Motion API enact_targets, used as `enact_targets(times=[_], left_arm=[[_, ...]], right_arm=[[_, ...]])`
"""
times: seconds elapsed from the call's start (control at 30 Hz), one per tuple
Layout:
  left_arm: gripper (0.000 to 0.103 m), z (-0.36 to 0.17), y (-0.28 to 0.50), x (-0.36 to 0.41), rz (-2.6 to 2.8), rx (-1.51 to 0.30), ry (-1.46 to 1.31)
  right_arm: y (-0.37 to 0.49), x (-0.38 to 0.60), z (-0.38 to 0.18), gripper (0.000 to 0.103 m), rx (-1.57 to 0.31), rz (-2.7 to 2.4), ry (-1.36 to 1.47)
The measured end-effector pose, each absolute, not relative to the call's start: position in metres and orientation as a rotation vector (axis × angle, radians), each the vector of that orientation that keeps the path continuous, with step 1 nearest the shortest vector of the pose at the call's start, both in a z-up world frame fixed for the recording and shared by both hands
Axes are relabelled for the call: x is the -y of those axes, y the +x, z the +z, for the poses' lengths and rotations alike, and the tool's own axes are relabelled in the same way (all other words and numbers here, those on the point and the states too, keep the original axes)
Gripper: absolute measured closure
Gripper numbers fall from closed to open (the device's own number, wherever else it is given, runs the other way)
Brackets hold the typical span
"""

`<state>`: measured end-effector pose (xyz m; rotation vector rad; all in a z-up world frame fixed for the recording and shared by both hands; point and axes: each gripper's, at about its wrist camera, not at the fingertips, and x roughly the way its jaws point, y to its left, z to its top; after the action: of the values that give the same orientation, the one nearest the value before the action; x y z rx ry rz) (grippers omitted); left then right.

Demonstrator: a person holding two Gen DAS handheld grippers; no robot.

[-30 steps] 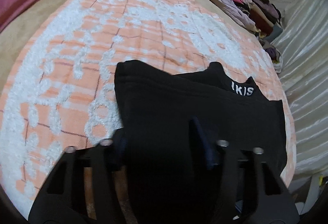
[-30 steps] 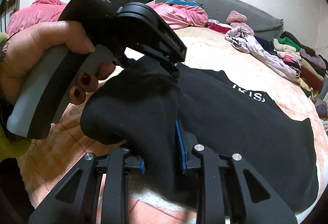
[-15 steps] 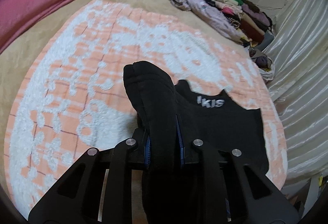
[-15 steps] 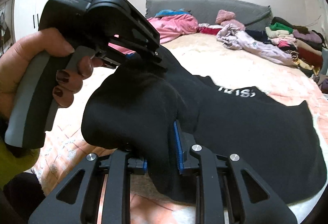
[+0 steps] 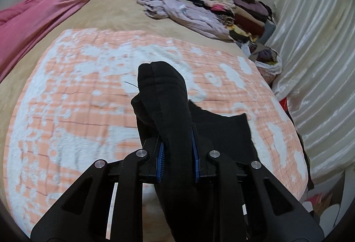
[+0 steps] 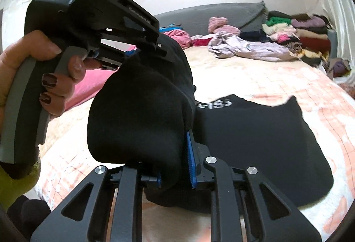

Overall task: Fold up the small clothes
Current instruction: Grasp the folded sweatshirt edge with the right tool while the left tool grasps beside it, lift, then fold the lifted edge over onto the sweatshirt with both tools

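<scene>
Left claw: the left claw (image 5: 177,153) is clenched on a bunched fold of the black fabric garment (image 5: 164,109), its blue pads pressed against the cloth on both sides.
Garment, left wrist view: the gathered cloth stands up above the claw in a rounded peak; a flat black corner lies on the bed just to its right.
Bed cover: an orange-and-white checked fleece blanket (image 5: 77,113) spreads under the garment, over a beige sheet (image 5: 115,11).
Only in the left wrist view: a long pink quilt (image 5: 44,11) runs along the left edge of the bed, and a shiny white curtain (image 5: 317,60) hangs on the right.
Left hand, right wrist view: a hand (image 6: 55,86) with dark nail polish grips the grey handle of the left claw's tool, above the raised cloth.
Right claw: the right claw (image 6: 175,164) is closing, its blue pads pressing on another bunched fold of the same garment.
Only in the right wrist view: white lettering (image 6: 218,105) shows on the garment, whose lower part lies spread on the blanket to the right.
Far side: a crumpled lilac garment (image 6: 246,47) and a pile of folded clothes (image 6: 299,36) lie by the grey headboard (image 6: 213,13).
</scene>
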<state>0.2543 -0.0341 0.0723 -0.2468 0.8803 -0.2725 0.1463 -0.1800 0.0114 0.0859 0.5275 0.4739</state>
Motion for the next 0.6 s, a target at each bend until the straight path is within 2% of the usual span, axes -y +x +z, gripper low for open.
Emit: enact_targets(times=[0.17,0.23,0.6], left_arm=[[0.091,0.070,0.261,0.082,-0.296,-0.893,-0.179],[0.091,0.067,0.264,0.100,-0.304,-0.903,-0.152],[0.089,0.036,0.277,0.172,-0.325,-0.964,-0.076]], right_arm=[[0.143,0.212,0.007,0.088,-0.538,0.441,0.148],[0.142,0.224,0.004,0.094,-0.543,0.428,0.171],[0.144,0.264,-0.020,0.094,-0.614,0.375,0.241]])
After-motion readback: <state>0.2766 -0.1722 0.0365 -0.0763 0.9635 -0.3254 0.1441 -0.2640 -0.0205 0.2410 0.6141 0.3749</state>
